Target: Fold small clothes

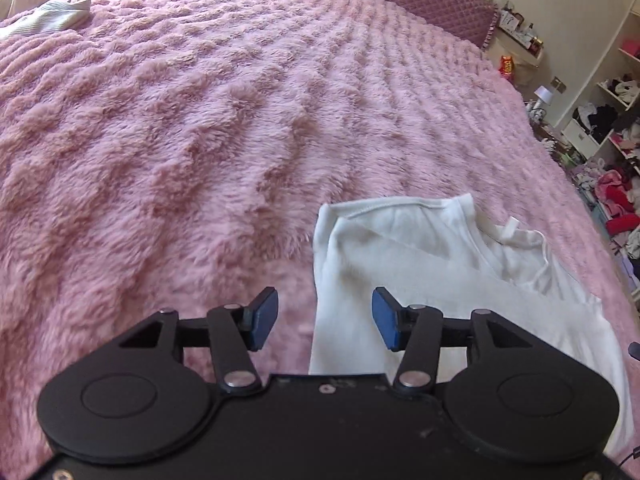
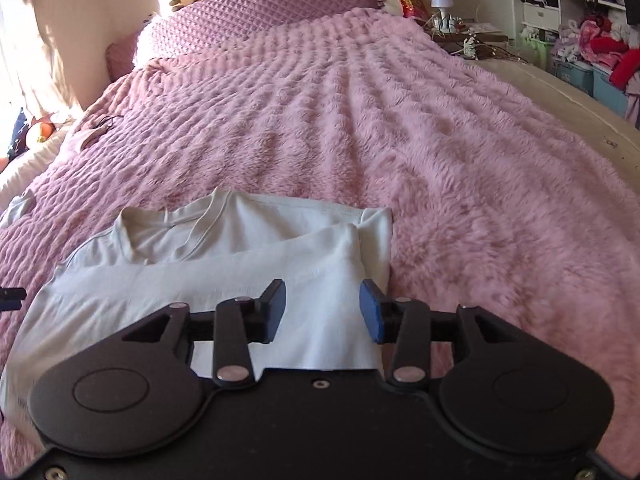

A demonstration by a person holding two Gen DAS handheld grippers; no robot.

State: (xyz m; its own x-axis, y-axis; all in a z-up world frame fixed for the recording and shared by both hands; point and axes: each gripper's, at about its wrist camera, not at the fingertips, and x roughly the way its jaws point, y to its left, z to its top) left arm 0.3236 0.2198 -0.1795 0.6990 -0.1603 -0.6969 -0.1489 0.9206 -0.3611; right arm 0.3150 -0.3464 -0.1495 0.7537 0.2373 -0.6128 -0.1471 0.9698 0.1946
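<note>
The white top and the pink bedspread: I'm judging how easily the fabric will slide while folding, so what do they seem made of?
The white top looks like thin, matte cotton-type knit: stitched hems, soft creases, no sheen. The pink bedspread looks like long-pile plush, probably synthetic: shaggy tufts in wavy rows. The pile may well grip the top.

The left gripper [image 1: 325, 319] sits at bottom centre of its view, tilted downward, jaws parted, blue pads [image 1: 264, 318] gripping nothing. The right gripper [image 2: 322, 311] sits likewise in its view, jaws parted, nothing pinched.
</note>
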